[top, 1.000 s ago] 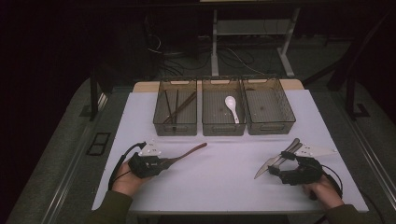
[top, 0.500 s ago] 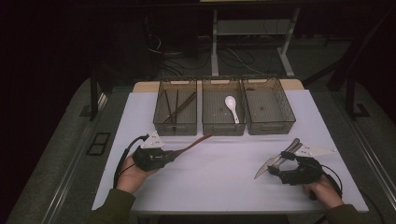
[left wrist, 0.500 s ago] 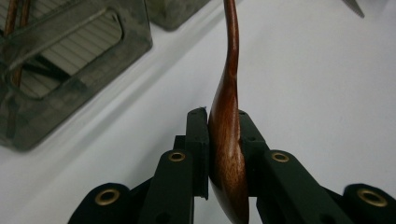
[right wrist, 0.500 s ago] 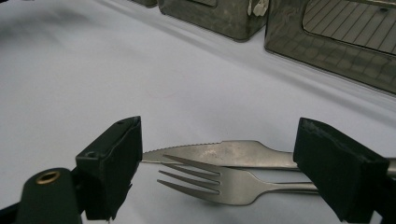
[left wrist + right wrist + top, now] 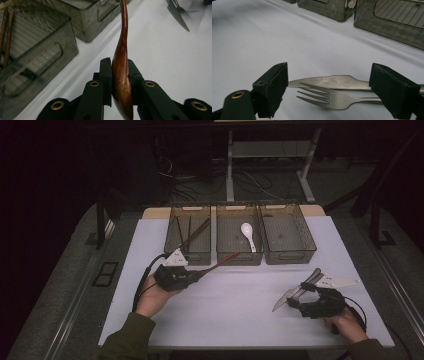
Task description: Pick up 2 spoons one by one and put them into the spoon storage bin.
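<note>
My left gripper (image 5: 194, 274) is shut on the bowl end of a brown wooden spoon (image 5: 220, 262), held above the white table just in front of the left and middle bins. In the left gripper view both pads press the spoon (image 5: 121, 60) edge-on and its handle points away. At the table's front right, my right gripper (image 5: 299, 296) stands open. In the right gripper view a steel fork (image 5: 324, 98) and a steel knife (image 5: 329, 81) lie on the table between its wide jaws, touching neither pad.
Three clear bins stand in a row at the back. The left bin (image 5: 172, 234) holds dark chopsticks (image 5: 189, 231), the middle bin (image 5: 239, 256) a white spoon (image 5: 247, 234), and the right bin (image 5: 290, 255) holds nothing. A beige board edge (image 5: 155, 212) lies behind them.
My left gripper has risen and moved right and toward the bins with the wooden spoon in it. The right gripper, fork and knife have stayed put.
</note>
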A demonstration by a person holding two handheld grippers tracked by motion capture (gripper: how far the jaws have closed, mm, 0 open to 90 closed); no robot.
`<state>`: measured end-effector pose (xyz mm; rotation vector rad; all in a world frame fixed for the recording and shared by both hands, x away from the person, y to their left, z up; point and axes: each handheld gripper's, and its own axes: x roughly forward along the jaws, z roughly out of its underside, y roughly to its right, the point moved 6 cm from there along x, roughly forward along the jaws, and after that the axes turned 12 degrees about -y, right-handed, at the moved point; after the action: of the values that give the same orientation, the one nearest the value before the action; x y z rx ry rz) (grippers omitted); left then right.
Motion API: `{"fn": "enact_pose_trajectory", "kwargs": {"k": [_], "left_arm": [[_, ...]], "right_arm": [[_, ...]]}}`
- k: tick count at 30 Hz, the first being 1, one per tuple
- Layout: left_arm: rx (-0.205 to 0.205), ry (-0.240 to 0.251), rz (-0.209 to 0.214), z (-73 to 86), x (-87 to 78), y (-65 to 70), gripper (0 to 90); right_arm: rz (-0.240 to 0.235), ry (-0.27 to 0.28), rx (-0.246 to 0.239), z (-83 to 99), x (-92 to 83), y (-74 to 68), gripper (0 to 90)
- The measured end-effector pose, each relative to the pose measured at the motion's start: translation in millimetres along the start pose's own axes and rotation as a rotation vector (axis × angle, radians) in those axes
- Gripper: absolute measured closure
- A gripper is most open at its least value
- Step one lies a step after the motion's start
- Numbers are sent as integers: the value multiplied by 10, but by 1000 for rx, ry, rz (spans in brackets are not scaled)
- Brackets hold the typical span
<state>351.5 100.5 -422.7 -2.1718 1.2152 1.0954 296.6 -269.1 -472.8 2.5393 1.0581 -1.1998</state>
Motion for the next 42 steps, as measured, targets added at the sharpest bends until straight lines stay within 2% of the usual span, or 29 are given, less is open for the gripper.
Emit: {"fn": "enact_pose_trajectory", "kwargs": {"k": [10, 13, 22, 26, 28, 34, 38, 42], "left_arm": [[10, 24, 12, -419, 144, -54, 784], [8, 37, 2, -538, 163, -90, 784], [-6, 33, -35, -870, 227, -235, 783], [-23, 31, -60, -969, 322, -299, 783], [-35, 15, -72, -1013, 379, -339, 783], [-61, -7, -81, -1135, 542, -421, 783], [-70, -32, -85, -1178, 634, -460, 783], [-99, -48, -89, -1203, 743, -493, 782]], "right_arm": [[-1, 6, -2, 0, -8, 2, 153], [-2, 8, -1, -1, -9, 4, 153], [-2, 7, -1, -1, -10, 4, 153], [-3, 8, 0, -2, -11, 4, 153], [-4, 8, 2, -1, -13, 2, 153], [-5, 9, 3, -1, -16, 4, 153], [-6, 10, 3, -1, -18, 4, 153], [-8, 11, 3, -1, -21, 5, 153]]}}
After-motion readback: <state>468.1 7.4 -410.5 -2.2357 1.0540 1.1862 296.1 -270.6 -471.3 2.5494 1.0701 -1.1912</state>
